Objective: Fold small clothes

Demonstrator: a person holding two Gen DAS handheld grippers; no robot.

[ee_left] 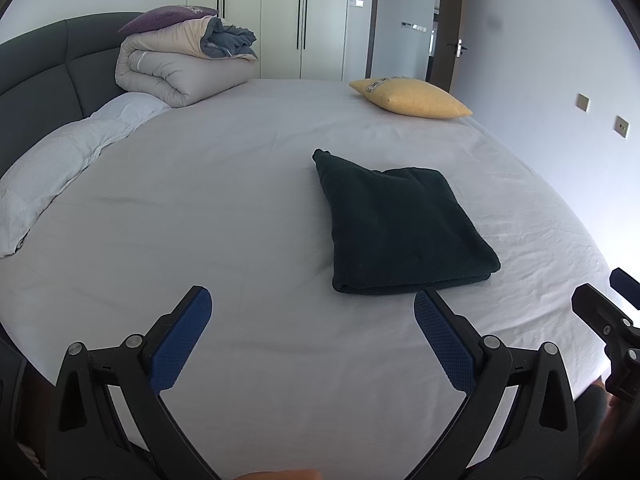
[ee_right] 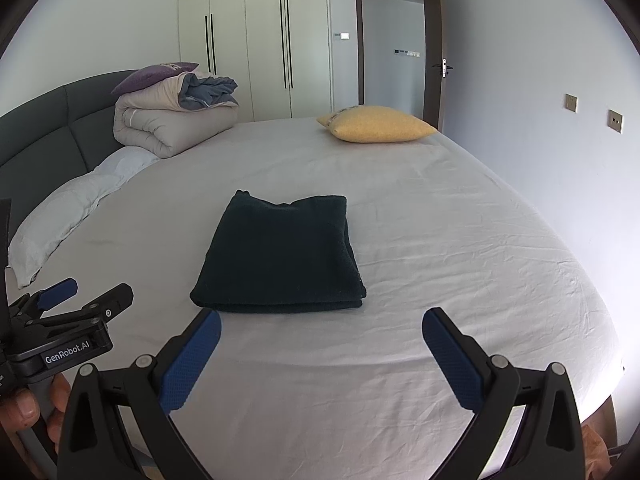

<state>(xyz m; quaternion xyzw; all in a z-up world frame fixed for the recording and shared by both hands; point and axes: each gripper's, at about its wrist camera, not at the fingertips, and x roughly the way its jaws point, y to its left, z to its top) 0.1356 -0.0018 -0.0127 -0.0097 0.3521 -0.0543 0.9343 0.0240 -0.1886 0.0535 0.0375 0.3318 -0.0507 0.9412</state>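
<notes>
One dark green garment [ee_right: 280,252], folded into a layered rectangle, lies on the pale bed sheet [ee_right: 440,240], apart from both grippers. The right gripper [ee_right: 322,356] and left gripper [ee_left: 312,336] hover near it, jaws spread wide and empty. Only the right wrist view shows the left unit's "GenRobot.AI" label [ee_right: 67,353] and a thumb [ee_right: 24,406]. One yellow cushion [ee_right: 378,124] and one rolled duvet [ee_right: 168,122] lie beyond.

Dark nubby terry-like cloth [ee_right: 280,252], matt wrinkled cotton-like sheet [ee_right: 460,248], textured blue rubbery fingers [ee_right: 452,360]
</notes>
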